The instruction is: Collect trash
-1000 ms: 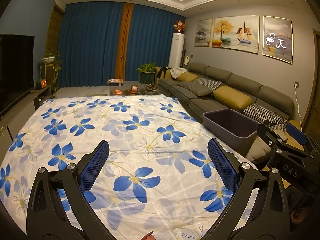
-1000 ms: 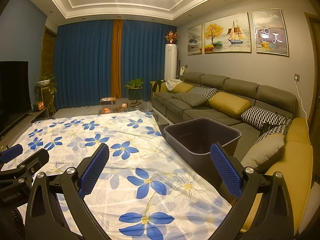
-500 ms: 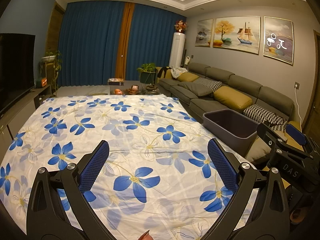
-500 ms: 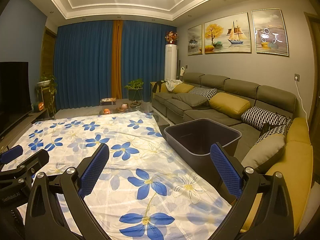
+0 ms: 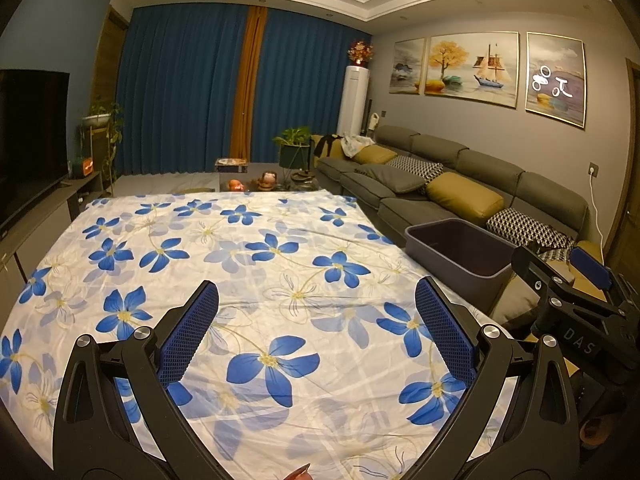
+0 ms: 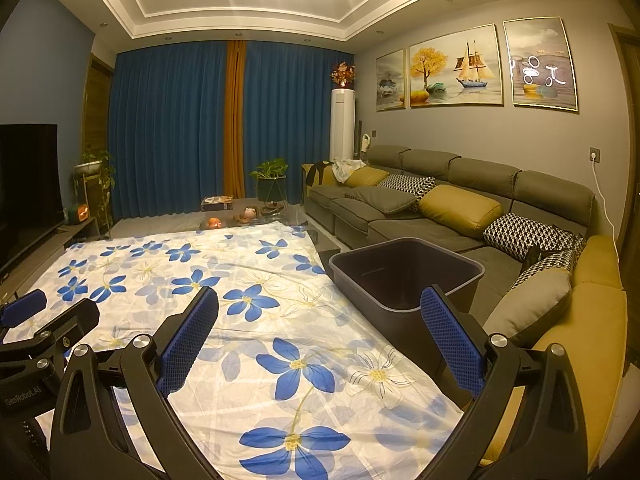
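In the left wrist view, the left gripper (image 5: 316,320) is held above the worktop (image 5: 240,248), which is covered by a white cloth with blue flowers. Its jaws are spread wide and nothing is kept between them. No trash can be seen on the cloth. At the lower edge a small reddish tip (image 5: 298,473) is cut off by the frame; perhaps it is a piece of trash, but this cannot be decided. The grey bin (image 5: 452,256) stands at the right edge of the worktop, beside the sofa (image 5: 460,184), and the part of its inside that is shown looks bare.

In the right wrist view, the right gripper (image 6: 320,332) is also spread apart and holds nothing. The bin (image 6: 400,280) is just ahead of its right finger; its bottom is hidden by the wall.

A cleared worktop would fit a collection already finished, or one where the trash is outside both views. Therefore no step can be named with certainty.
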`<state>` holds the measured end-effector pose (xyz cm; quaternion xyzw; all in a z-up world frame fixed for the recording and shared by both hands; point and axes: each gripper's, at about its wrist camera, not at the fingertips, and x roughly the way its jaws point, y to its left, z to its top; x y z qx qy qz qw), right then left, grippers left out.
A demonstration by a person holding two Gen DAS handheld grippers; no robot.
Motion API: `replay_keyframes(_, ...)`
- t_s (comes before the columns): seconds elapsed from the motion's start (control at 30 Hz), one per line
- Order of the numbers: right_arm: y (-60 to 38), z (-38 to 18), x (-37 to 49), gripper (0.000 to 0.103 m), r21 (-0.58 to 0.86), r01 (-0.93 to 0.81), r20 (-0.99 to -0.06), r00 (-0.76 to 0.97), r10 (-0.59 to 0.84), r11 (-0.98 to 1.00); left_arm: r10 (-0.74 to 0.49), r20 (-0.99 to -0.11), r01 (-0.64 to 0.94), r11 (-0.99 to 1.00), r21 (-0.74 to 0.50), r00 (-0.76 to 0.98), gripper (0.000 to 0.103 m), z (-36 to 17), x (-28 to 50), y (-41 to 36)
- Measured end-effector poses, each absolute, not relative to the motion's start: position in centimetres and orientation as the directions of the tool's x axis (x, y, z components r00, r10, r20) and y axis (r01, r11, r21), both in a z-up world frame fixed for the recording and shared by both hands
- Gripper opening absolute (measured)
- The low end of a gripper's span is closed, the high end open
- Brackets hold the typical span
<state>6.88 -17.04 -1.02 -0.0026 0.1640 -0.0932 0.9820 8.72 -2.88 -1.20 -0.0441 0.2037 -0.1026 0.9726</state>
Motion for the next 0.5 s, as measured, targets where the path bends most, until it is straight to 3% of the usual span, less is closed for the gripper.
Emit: replay_keyframes(0.5, -16.91, -0.98, 7.02, 0.097, -0.036, 0.181, -0.324, 0.928, -0.183, 0.983, -0.233, -0.386, 0.201, 0.972, -0.123, 0.893, 0.097, -1.03, 8.75, -3.08)
